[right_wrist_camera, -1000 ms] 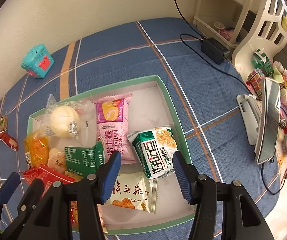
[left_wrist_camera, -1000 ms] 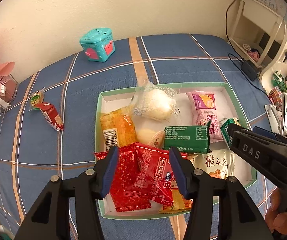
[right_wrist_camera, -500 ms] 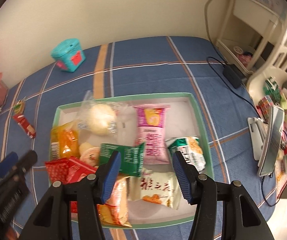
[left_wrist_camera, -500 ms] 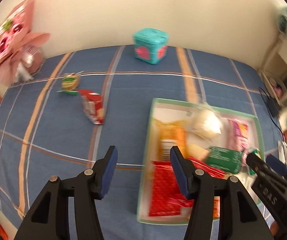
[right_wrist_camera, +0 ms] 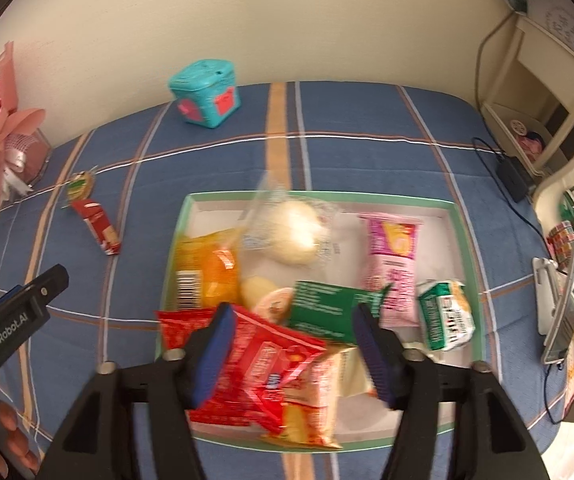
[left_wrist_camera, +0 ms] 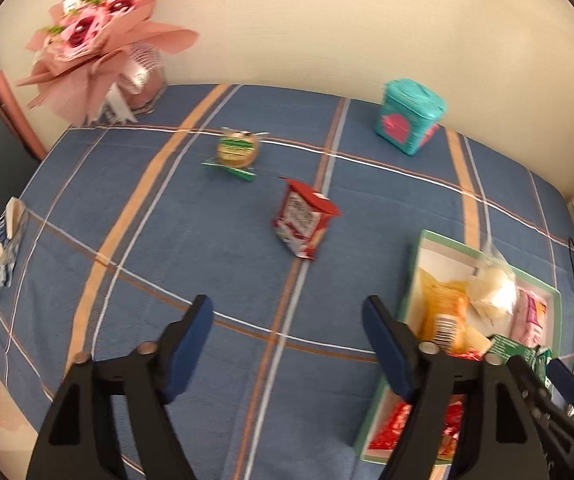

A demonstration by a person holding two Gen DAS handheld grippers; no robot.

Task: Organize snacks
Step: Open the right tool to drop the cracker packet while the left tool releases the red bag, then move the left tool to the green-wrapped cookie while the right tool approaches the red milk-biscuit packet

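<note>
While both my hand-held grippers gape empty, my left hand-held gripper [left_wrist_camera: 287, 332] must next reach the red packet [left_wrist_camera: 303, 220] mid-frame, for the tray [left_wrist_camera: 415, 276]

Desk cloth [left_wrist_camera: 191, 240]: blue with orange and white plaid stripes. Tray [right_wrist_camera: 469, 264]: white with green rim. Box [left_wrist_camera: 409, 116]: teal with pink patches. Loose packet [left_wrist_camera: 303, 220]: red and white. Bouquet [left_wrist_camera: 95, 36]: pink.
</note>
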